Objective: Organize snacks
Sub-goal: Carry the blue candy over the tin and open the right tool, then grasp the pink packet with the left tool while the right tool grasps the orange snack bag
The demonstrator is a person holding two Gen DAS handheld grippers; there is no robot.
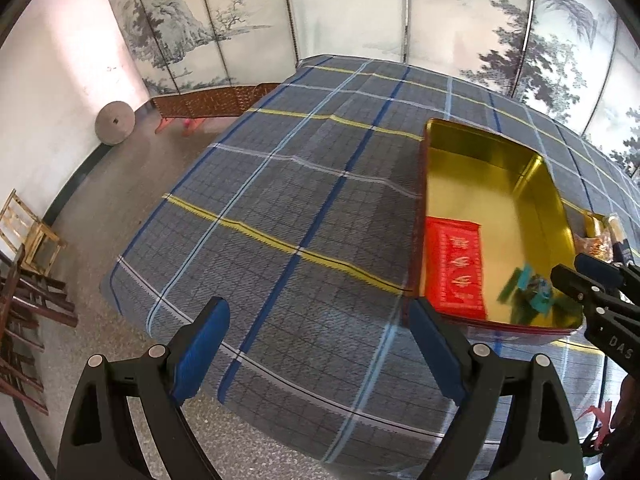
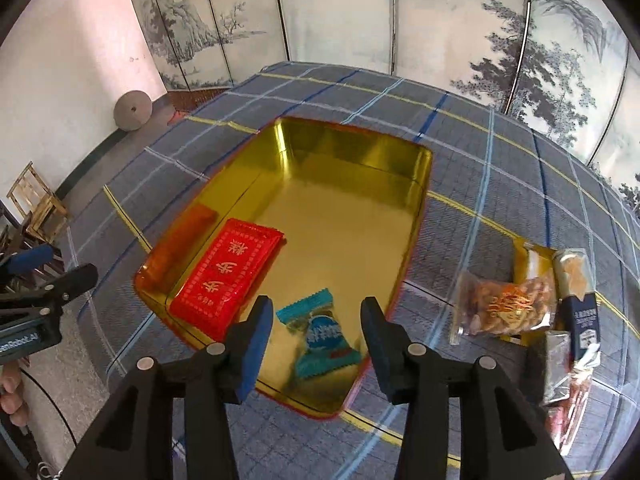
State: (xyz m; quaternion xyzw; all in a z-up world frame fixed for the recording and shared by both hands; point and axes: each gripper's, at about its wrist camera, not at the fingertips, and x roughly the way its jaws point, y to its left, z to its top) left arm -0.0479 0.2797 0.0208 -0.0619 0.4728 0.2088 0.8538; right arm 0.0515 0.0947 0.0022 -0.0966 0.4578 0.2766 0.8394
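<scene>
Right claw (image 2: 316, 324) is released, jaws spread wide, nothing between the pads; it hangs just above the near end of the gold tin (image 2: 412, 216), straddling the teal candy packet (image 2: 320, 332), which lies loose on the tin floor. Blurred in the left wrist view, so it may be just settling, cannot tell. Left claw (image 1: 320, 344) is also released and empty, over the plaid counter cloth (image 1: 280, 200) just beside the tin's left wall, not touching it as far as I can see.

Inside the tin: 2 items. Red flat packet (image 2: 228, 276) with gold characters lies along the left wall, near the teal packet but apart from it. The far half of the tin is bare.

Still outside, well to the right of the tin on the cloth: a cluster of loose snacks (image 2: 560, 320) — a clear bag of orange-brown pieces (image 2: 504, 304), a pale wrapped cake (image 2: 574, 274), a dark blue packet (image 2: 586, 320), plus a few more at the frame edge too blurred to name.

Judgement: task partly done, cluster is next. All look light, with thin crinkly film, slippery and soft. The clear bag's contents are likely brittle, so pinch the sealed edge or a corner, not the middle. The dark blue packet seems stiffer; take it across its narrow sides. Packets overlap, so a neighbour could get dragged along.
</scene>
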